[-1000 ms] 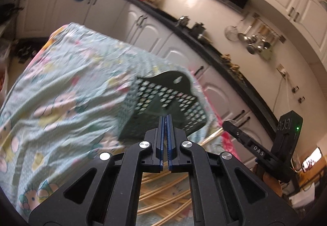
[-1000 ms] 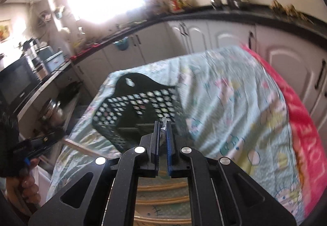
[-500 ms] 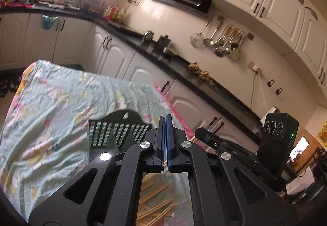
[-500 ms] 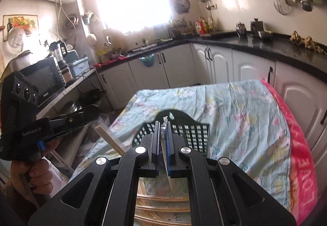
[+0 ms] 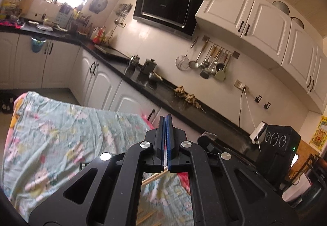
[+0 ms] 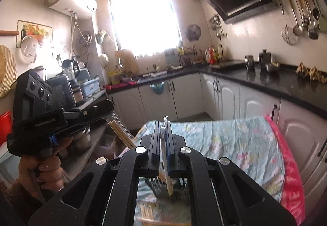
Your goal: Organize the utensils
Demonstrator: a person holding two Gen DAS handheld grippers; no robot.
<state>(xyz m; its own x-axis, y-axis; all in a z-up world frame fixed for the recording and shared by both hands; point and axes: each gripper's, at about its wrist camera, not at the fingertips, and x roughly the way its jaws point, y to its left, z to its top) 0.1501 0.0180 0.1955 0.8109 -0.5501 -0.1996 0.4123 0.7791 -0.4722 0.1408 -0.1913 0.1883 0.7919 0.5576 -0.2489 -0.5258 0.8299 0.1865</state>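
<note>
Checking jaws first: how did the right gripper [image 6: 162, 126] stand? — Recorder

Its jaws were clamped together on the right chopsticks [image 6: 168, 182], which sat in a clear plastic sleeve. The sleeve's crimped end stuck out past the fingertips, and the pale wooden end hung below the jaws. — Observer

And the left gripper [image 5: 166, 121]? — Recorder

Its jaws were together as well. Its own camera showed only a wooden stick slanting out beneath them. The right wrist view was clearer: a hand [image 6: 45, 172] gripped the handle, and the tip pinched the left chopsticks [image 6: 120, 134], also sleeved, which angled down towards the table. — Observer

Where was each gripper relative to the table? — Recorder

Both were held above the near end of the floral tablecloth [image 6: 235, 140], pointing roughly level across the kitchen, the left one well apart from the right. — Observer

Where were the remaining task items? — Recorder

The black lattice basket [image 6: 155, 186] stood on the cloth directly under the right gripper, seen through the gap in its frame. The loose chopsticks [image 6: 146, 212] lay on the cloth just nearer the camera than the basket. How many there were could not be told, since the frame hid most of them. — Observer

Surroundings? — Recorder

The black countertop [image 5: 184, 101] ran along the white cabinets beyond the table. — Observer
</note>
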